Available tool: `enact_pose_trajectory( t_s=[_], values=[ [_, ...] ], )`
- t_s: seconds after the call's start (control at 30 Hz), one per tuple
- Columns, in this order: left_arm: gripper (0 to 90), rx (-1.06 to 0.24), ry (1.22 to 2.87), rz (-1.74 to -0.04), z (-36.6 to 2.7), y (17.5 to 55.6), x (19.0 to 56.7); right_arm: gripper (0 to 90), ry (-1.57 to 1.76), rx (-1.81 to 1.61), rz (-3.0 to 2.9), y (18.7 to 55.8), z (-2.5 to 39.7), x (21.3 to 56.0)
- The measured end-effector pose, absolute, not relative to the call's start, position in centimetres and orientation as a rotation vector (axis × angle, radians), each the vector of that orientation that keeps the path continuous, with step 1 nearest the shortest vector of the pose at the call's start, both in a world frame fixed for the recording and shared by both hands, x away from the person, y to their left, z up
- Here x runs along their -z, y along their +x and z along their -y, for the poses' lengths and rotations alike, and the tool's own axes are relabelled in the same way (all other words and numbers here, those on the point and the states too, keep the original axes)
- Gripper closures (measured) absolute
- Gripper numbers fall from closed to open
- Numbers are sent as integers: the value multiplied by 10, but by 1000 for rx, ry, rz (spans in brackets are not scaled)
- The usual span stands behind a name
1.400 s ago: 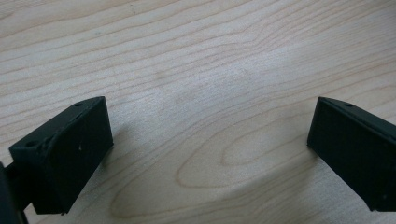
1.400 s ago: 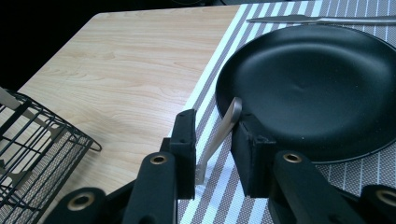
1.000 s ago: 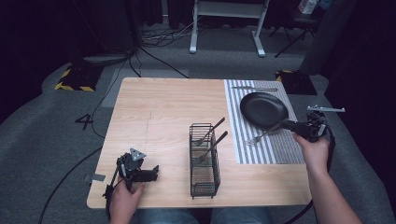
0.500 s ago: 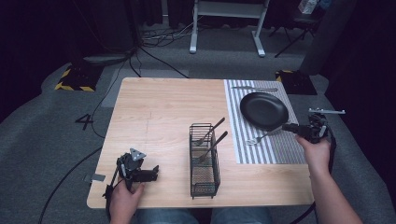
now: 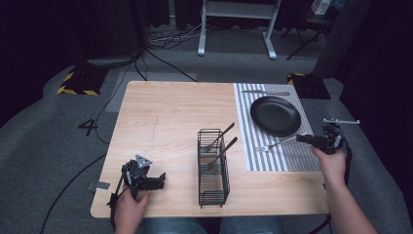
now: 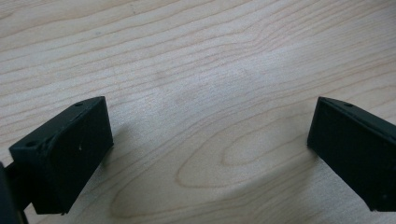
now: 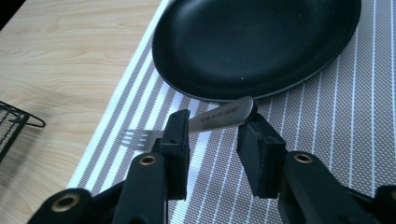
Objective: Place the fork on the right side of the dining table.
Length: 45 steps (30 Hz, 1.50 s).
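A silver fork (image 5: 275, 144) lies on the striped placemat (image 5: 272, 161), just in front of the black plate (image 5: 275, 115). My right gripper (image 5: 301, 138) is at the end of its handle. In the right gripper view the fork's handle (image 7: 219, 116) lies crosswise at the tips of the gripper (image 7: 215, 123), whose jaws stand apart, and the plate (image 7: 257, 42) is just beyond. My left gripper (image 5: 158, 179) rests at the table's near left corner. The left gripper view has that gripper (image 6: 210, 154) wide open over bare wood.
A black wire basket (image 5: 213, 170) stands in the near middle of the table with two dark-handled utensils (image 5: 219, 139) leaning in it. Another silver utensil (image 5: 265, 92) lies on the mat behind the plate. The table's right edge runs close by my right hand.
My right hand has drifted slightly toward the near edge. The fork stays flat on the mat by the plate. The left gripper has not moved.
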State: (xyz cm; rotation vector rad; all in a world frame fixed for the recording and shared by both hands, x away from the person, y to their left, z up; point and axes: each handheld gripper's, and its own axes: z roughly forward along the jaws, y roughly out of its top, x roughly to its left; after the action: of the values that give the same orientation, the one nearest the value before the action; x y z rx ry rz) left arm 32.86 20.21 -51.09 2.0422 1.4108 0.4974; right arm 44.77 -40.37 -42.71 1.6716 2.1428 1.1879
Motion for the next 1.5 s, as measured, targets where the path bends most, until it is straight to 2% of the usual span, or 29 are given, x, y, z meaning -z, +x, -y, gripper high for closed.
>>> enact_pose_trajectory(
  t_s=[0.93, 1.5],
  values=[
    [2, -497, 2042, -1411, -202, 329, 511, 619, 1793, -1126, -2150, 451, 424, 458],
    [2, -497, 2042, -1411, -202, 329, 511, 614, 1816, -1112, -2129, 449, 432, 462]
  ],
)
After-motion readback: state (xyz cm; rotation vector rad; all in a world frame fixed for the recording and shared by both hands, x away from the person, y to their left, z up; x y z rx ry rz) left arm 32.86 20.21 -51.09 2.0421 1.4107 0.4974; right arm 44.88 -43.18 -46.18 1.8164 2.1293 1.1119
